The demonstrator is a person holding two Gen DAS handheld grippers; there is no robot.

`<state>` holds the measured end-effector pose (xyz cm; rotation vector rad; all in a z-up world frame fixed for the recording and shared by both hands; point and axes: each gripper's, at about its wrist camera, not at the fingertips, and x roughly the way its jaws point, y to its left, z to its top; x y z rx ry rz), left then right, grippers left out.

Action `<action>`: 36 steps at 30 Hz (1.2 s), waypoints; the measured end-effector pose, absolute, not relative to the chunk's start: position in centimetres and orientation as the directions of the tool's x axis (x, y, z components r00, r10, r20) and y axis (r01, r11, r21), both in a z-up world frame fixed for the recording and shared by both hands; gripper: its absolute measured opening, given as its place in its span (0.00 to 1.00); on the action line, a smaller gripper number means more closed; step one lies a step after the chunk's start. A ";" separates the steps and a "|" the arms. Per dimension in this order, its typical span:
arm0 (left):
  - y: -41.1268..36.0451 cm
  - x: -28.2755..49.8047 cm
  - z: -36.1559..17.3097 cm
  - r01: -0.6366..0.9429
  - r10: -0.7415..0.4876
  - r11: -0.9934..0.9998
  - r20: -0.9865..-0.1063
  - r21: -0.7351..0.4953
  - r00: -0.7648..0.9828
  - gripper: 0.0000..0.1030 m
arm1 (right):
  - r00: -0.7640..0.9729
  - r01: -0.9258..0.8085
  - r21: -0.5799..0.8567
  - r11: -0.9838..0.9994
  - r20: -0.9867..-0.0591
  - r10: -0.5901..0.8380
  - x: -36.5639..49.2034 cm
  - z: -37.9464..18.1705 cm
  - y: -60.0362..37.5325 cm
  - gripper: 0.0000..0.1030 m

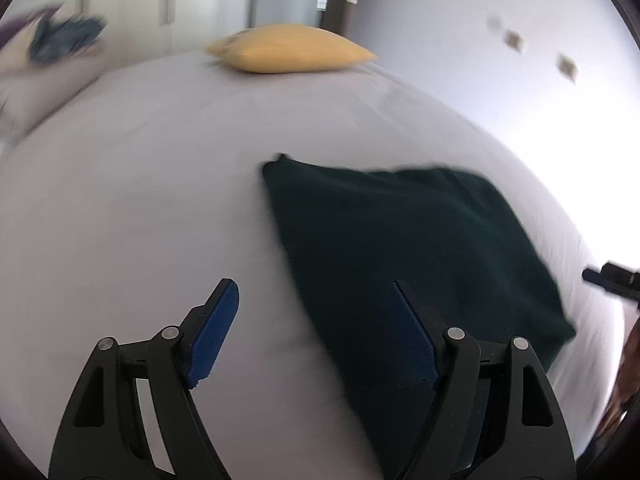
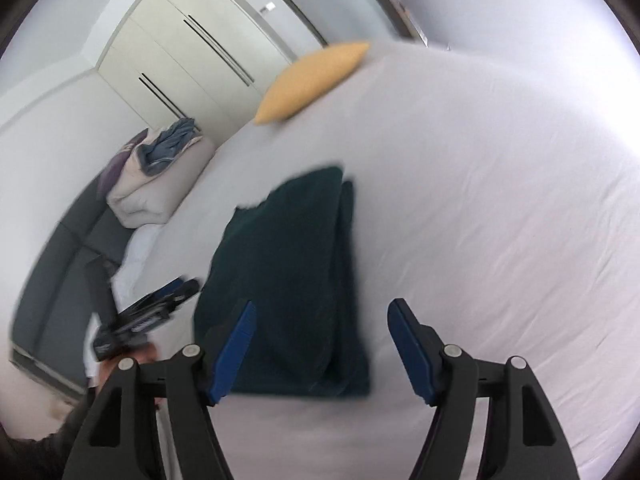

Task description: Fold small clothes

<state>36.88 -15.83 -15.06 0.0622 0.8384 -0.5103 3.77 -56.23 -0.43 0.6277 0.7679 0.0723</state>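
Dark green cloth (image 1: pixel 400 248), folded into a rough rectangle, lies flat on the white sheet of a bed (image 1: pixel 140 184), and we see it from both hands at once. In the left wrist view our left tool (image 1: pixel 316 300) hangs over the near left part of the cloth with its blue pads (image 1: pixel 212 340) well apart and nothing between them; the left pad is over bare sheet, the right over the cloth's near edge. In the right wrist view our right tool (image 2: pixel 320 320) also stands spread wide and empty above the cloth's near end, where a doubled layer shows along the cloth's right side. The left tool shows there too, at the cloth's left edge, held in a hand (image 2: pixel 132 356). A yellow pillow (image 1: pixel 288 50) sits at the far end of the bed. To the far left, a heap of bedding (image 2: pixel 160 172) topped with blue fabric rests beside the bed, before pale wardrobe doors (image 2: pixel 188 52). Both views are blurred by motion.
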 end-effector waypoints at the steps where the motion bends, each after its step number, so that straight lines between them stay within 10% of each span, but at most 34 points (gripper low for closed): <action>1: -15.4 37.5 -15.2 0.451 -0.424 0.874 -0.732 -0.178 0.533 0.77 | 0.723 0.159 0.558 0.815 -0.627 0.288 4.4 -0.2 -56.5 0.69; 5: -14.9 40.6 -18.5 0.365 -0.567 0.812 -0.764 -0.455 0.309 0.81 | 0.676 0.125 0.629 0.767 -0.620 0.398 8.8 -1.6 -56.7 0.71; 12: -15.9 41.0 -20.1 0.317 -0.649 0.753 -0.731 -0.576 0.212 0.89 | 0.577 0.206 0.621 0.756 -0.701 0.419 13.5 -5.5 -56.4 0.71; 16: -18.9 40.9 -20.3 0.393 -0.579 0.785 -0.792 -0.479 0.193 0.84 | 0.557 0.209 0.629 0.749 -0.706 0.437 14.5 -6.4 -56.1 0.70; 19: -19.8 41.1 -20.0 0.396 -0.565 0.791 -0.806 -0.467 0.177 0.67 | 0.518 0.214 0.601 0.770 -0.738 0.433 15.8 -6.6 -54.9 0.39; 25: -20.9 40.1 -18.2 0.439 -0.498 0.817 -0.841 -0.373 0.212 0.38 | 0.459 0.185 0.313 0.932 -0.866 0.199 16.6 -4.3 -50.1 0.27; 36: -14.8 33.1 -10.1 0.458 -0.428 0.858 -0.816 -0.232 0.389 0.30 | 0.567 0.013 0.015 1.000 -0.824 0.005 11.3 4.5 -37.4 0.22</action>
